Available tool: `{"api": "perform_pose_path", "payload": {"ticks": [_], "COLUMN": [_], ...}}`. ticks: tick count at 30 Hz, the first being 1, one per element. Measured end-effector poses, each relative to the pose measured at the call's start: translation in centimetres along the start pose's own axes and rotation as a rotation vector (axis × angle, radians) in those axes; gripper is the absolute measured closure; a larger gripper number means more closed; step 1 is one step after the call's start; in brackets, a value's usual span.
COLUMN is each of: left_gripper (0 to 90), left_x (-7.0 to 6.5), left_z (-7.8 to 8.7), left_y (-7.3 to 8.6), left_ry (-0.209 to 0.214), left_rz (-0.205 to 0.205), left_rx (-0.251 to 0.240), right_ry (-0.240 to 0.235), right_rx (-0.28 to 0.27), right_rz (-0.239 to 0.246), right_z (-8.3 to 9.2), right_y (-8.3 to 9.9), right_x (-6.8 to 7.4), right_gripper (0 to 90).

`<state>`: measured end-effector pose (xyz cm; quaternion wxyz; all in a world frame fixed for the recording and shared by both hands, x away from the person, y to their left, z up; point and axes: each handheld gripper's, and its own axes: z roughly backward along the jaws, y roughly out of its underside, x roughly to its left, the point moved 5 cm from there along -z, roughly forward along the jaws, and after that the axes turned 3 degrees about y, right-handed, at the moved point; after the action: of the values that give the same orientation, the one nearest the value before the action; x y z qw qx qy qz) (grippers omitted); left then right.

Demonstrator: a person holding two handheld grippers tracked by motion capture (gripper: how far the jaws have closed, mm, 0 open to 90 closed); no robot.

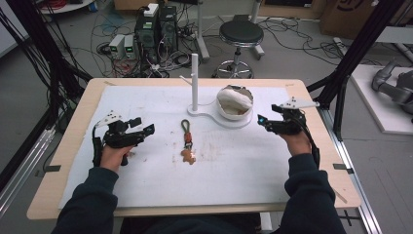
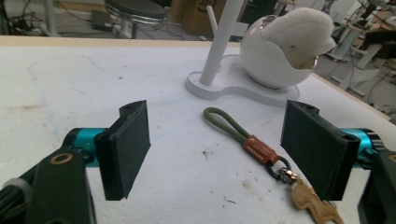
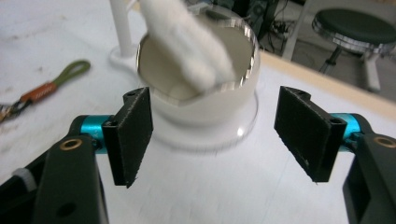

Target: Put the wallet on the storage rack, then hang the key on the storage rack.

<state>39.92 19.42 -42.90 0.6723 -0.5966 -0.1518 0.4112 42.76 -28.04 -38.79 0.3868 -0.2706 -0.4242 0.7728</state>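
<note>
While both grippers rest over the white-covered counter, their fingers are spread and grasp nothing.
The left gripper sits near the keychain, which lies flat mid-counter; the right gripper sits just beside the white bowl holding a cloth, with the white post behind.

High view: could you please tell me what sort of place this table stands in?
Probably a robotics lab or workshop: computer towers amid tangled cables on the floor, a round stool behind the table, and black frame struts alongside.
</note>
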Motion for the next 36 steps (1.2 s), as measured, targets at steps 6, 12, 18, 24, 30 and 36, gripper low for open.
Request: {"api": "perform_pose_path", "payload": {"ticks": [6, 12, 18, 24, 30, 36], "left_gripper": [20.0, 20.0, 20.0, 20.0, 20.0, 20.0], "left_x": [0.1, 0.0, -0.1, -0.4, -1.5, -3.3], "left_z": [0.2, 0.2, -0.1, -0.4, -0.5, -1.6], "left_y": [-0.2, -0.2, 0.0, -0.1, -0.6, 0.4], "left_ry": [-0.056, -0.075, -0.060, -0.058, -0.031, -0.022], "left_rz": [-0.083, -0.086, -0.083, -0.073, -0.054, -0.083], "left_rx": [-0.001, 0.012, 0.032, 0.038, 0.008, 0.075], "right_ry": [-0.004, 0.003, 0.014, 0.035, 0.041, 0.035], "right_rx": [0.026, 0.024, 0.023, 0.004, 0.001, 0.014], "right_rz": [-0.057, -0.073, -0.082, -0.110, -0.116, -0.102], "right_z": [0.5, 0.2, 0.4, 1.0, 1.1, 1.1], "right_y": [3.3, 4.1, 4.7, 5.0, 5.3, 5.5], "right_x": [0.8, 1.2, 1.0, 0.4, 0.3, 0.6], "right_gripper": [22.7, 21.7, 21.7, 21.8, 21.8, 25.0]}}
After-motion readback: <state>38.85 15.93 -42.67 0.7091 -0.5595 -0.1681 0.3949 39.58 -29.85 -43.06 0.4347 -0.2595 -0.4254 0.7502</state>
